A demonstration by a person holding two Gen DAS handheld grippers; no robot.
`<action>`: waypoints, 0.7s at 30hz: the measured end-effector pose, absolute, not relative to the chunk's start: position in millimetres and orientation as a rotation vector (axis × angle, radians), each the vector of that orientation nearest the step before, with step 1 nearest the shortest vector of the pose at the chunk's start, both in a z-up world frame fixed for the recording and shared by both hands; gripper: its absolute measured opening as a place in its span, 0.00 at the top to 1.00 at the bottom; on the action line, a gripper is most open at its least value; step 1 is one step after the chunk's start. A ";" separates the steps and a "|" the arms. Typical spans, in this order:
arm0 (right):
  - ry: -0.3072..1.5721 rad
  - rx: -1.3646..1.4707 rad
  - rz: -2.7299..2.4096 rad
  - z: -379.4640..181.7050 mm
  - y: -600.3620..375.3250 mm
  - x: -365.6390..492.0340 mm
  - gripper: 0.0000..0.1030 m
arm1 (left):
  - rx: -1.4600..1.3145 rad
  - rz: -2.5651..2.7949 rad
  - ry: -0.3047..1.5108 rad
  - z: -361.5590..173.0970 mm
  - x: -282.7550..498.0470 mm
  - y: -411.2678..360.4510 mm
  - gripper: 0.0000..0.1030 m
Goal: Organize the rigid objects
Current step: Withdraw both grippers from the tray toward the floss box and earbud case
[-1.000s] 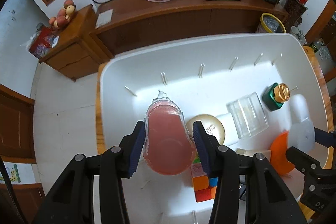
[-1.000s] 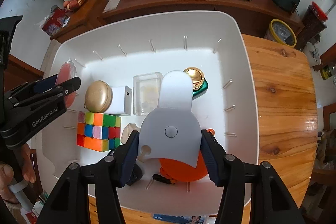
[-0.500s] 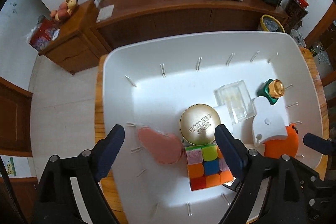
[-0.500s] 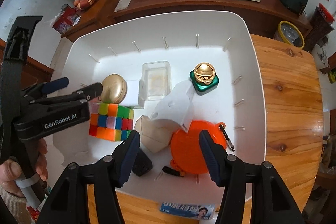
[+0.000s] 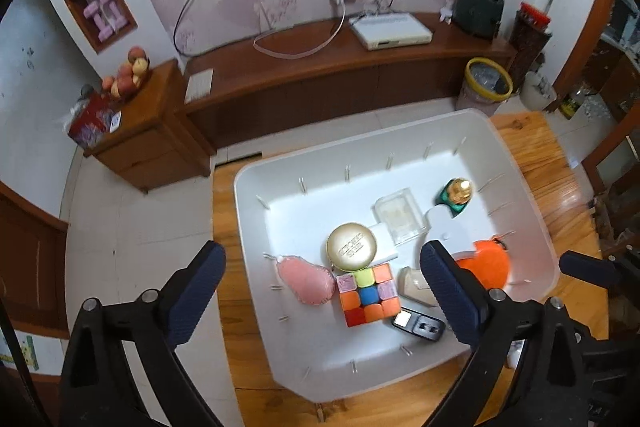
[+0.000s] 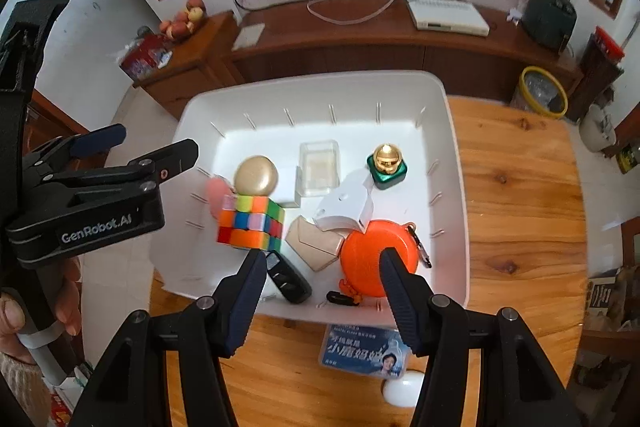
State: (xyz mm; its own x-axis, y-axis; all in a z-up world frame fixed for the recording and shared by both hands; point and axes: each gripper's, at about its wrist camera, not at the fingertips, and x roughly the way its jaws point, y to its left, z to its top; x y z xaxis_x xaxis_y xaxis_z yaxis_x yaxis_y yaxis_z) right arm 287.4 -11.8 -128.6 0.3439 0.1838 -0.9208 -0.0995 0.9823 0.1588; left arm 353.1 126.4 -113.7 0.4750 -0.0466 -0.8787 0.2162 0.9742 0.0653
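my fingers (image 5: 208,291) on both sides gape wide and empty. in the white bin (image 6: 454,163), the cube (image 6: 250,223) beside the gold tin (image 6: 256,175) looks light, stiff, slick; i'd pinch flat opposite faces.

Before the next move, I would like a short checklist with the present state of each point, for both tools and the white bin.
1. Left tool open and holding nothing: ok.
2. Right tool open and holding nothing: ok.
3. Pink pouch lying inside the white bin, beside the colour cube: ok.
4. White piece settled flat: not ok, it leans on the orange round case and the beige block.
5. Everything inside the bin: not ok, a blue card and a white round object lie on the wooden table outside it.
6. Black key fob free to grasp: cannot tell, the right tool partly hides it.
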 end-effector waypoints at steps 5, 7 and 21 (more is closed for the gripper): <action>1.122 0.073 0.181 -86.4 -16.7 263.6 0.42 | 0.166 -0.214 0.990 -72.5 330.6 127.5 0.05; 1.089 0.067 0.172 -70.1 -20.4 251.7 0.42 | 0.167 -0.243 0.963 -58.6 319.3 127.8 0.05; 0.989 0.052 0.038 -31.3 -58.3 162.4 0.32 | 0.142 -0.522 0.904 -13.6 249.8 92.8 0.02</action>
